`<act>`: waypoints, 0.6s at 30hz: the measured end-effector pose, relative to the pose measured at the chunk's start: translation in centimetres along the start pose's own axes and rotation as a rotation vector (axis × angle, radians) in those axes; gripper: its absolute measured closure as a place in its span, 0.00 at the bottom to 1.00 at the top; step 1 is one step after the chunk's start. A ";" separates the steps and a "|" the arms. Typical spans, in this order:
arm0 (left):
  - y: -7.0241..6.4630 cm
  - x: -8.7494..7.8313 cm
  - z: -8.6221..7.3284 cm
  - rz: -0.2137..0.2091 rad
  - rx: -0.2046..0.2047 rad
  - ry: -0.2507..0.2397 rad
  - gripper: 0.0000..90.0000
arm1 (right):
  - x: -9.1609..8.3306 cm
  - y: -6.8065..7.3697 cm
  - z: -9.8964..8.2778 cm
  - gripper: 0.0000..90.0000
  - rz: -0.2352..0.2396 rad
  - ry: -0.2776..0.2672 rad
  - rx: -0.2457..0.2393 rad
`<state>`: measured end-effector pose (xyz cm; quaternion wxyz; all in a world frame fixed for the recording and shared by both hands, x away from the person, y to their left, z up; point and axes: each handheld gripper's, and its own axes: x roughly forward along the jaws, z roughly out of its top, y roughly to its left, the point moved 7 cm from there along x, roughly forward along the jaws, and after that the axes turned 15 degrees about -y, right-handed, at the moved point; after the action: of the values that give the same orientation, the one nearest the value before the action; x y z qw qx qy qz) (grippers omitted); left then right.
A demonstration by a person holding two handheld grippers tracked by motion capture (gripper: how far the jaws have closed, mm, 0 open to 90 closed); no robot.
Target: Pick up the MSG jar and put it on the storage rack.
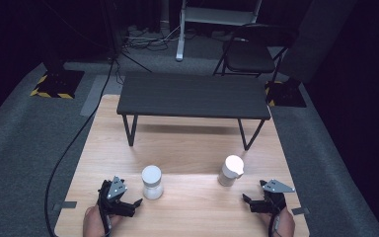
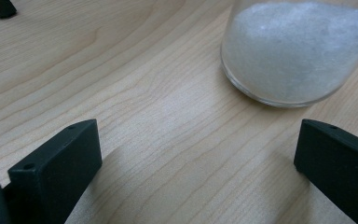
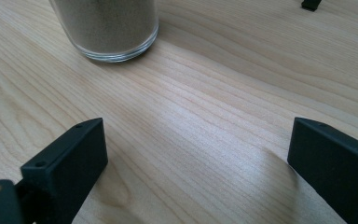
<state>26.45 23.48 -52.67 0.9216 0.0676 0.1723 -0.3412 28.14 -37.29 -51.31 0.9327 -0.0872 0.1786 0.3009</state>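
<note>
Two glass jars with white lids stand on the wooden table point(image 1: 192, 148). The left jar point(image 1: 152, 182) holds white grains; in the left gripper view it point(image 2: 298, 51) stands just ahead, toward the right-hand jaw. The right jar point(image 1: 230, 171) holds tan grains and stands ahead to the left point(image 3: 107, 28) in the right gripper view. My left gripper point(image 1: 130, 195) point(image 2: 196, 144) sits low over the table, left of the white-grain jar, open and empty. To the right of the tan jar, my right gripper point(image 1: 253, 192) point(image 3: 196, 149) is open too, with only bare wood between its jaws.
A low black bench point(image 1: 193, 95) on thin legs stands across the far half of the table; its feet point(image 2: 0, 7) point(image 3: 311, 4) show in the gripper views. A folding chair point(image 1: 251, 54) and cables lie on the floor beyond. The table's front edge is close behind both hands.
</note>
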 end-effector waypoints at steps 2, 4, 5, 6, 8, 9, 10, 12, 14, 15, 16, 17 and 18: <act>0.0 0.0 0.0 0.000 0.000 0.000 0.00 | 0.0 0.0 0.0 0.05 0.000 0.000 -0.001; 0.0 0.0 0.0 -0.001 0.000 0.000 0.00 | 0.0 0.0 0.0 0.05 0.000 -0.001 -0.001; 0.0 0.0 0.0 -0.001 0.000 0.000 0.00 | 0.0 0.0 0.0 0.05 0.000 0.000 -0.001; 0.0 0.0 0.0 0.000 0.000 0.000 0.00 | 0.0 0.0 0.0 0.05 -0.001 -0.001 -0.001; 0.0 0.0 0.0 0.001 0.000 0.000 0.00 | 0.0 0.0 0.0 0.05 -0.001 -0.001 -0.002; 0.0 0.0 0.0 0.001 0.000 0.000 0.00 | 0.0 0.0 0.0 0.05 -0.002 -0.001 -0.002; 0.0 0.0 0.0 0.001 0.000 0.000 0.00 | 0.0 0.0 0.0 0.05 -0.002 -0.001 -0.002; 0.0 0.0 0.0 0.001 0.000 0.000 0.00 | 0.0 0.0 0.0 0.05 -0.002 -0.001 -0.001; 0.0 0.0 0.0 0.000 0.000 0.000 0.00 | 0.0 0.0 0.0 0.05 -0.002 -0.001 -0.002; 0.0 0.0 0.0 0.000 0.000 0.000 0.00 | 0.0 0.1 0.0 0.05 -0.003 -0.001 -0.002; 0.0 0.0 0.0 -0.001 0.000 0.000 0.00 | 0.0 0.1 0.0 0.05 -0.004 -0.002 -0.004; 0.0 0.0 0.0 0.000 0.000 0.000 0.00 | -0.1 0.1 0.0 0.05 -0.005 -0.003 -0.004; 0.0 0.0 0.0 0.000 0.001 0.000 0.00 | -0.1 0.1 0.0 0.05 -0.005 -0.003 -0.005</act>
<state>26.45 23.49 -52.67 0.9215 0.0679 0.1722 -0.3414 28.01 -37.23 -51.34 0.9336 -0.0893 0.1762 0.2989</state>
